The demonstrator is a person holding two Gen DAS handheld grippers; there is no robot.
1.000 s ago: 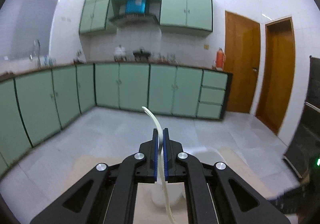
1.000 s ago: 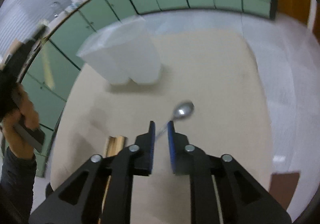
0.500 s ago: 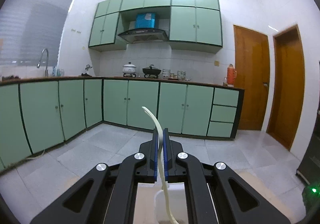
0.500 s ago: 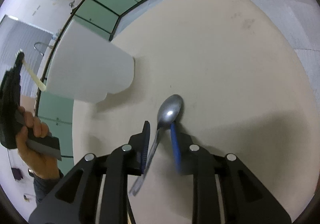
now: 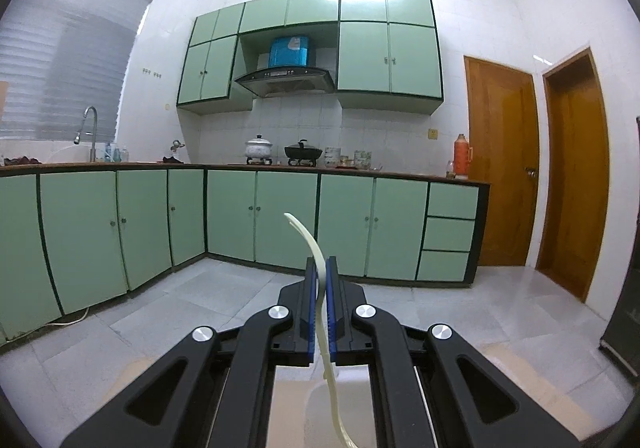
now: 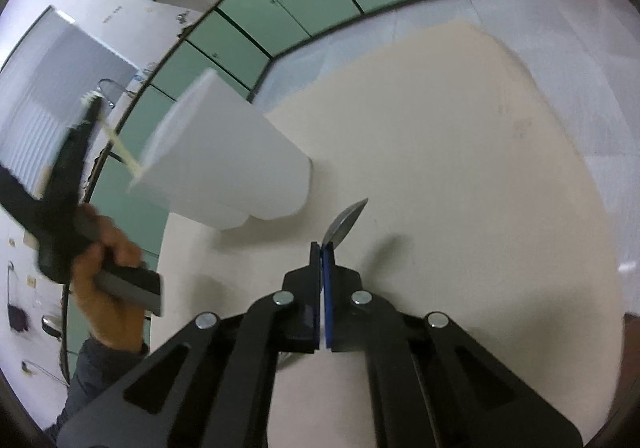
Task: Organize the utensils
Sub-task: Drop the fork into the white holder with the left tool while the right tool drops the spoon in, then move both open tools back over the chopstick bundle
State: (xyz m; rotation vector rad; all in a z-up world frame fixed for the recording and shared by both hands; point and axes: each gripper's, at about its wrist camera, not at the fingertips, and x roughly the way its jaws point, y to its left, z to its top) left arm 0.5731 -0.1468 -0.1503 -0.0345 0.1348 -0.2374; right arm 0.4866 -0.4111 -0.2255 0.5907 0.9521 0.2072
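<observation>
My left gripper (image 5: 319,268) is shut on a thin cream plastic utensil (image 5: 316,264) that stands upright, its lower end reaching down toward the white holder (image 5: 320,404) below. In the right wrist view the left gripper (image 6: 90,104) holds that utensil (image 6: 120,148) just above the rim of the white double utensil holder (image 6: 228,168). My right gripper (image 6: 322,248) is shut on a metal spoon (image 6: 344,222), lifted off the beige table (image 6: 460,188), bowl pointing away, just right of the holder.
The table is round and its far edge (image 6: 400,40) drops to a tiled floor. Green kitchen cabinets (image 5: 280,224) line the far walls. The person's hand (image 6: 104,248) holds the left gripper at the table's left side.
My right gripper has closed on the spoon and lifted it off the table. My left gripper, with the cream utensil, has tilted up to face the room.
</observation>
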